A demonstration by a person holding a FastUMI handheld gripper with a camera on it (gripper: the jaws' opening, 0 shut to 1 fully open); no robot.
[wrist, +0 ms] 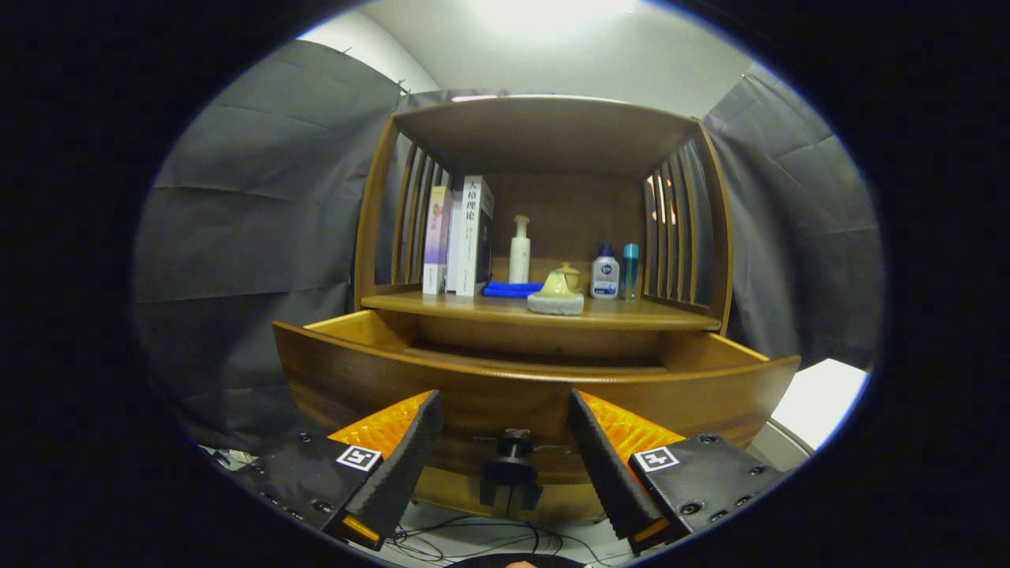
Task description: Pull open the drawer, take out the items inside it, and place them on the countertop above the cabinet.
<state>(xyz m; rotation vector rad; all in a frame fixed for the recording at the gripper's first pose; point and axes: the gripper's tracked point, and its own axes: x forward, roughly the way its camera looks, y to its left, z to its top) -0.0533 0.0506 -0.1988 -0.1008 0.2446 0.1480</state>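
The wooden drawer [536, 390] stands pulled out toward me, its curved front just ahead of my fingers. Its dark knob [511, 442] sits on the front, between my two fingers and a little beyond them, untouched. My gripper [505, 414] is open, nothing held. The drawer's inside is hidden behind its front wall; I see only its side walls. Above it runs the countertop [631, 314], where a pale lidded dish on a round grey pad [557, 293] stands near the front edge.
On the countertop stand several books [461, 237] at the left, a white pump bottle [519, 251], a blue cloth [509, 289], and two small bottles [615, 272] at the right. Slatted cabinet sides enclose the shelf. Cables lie on the floor below.
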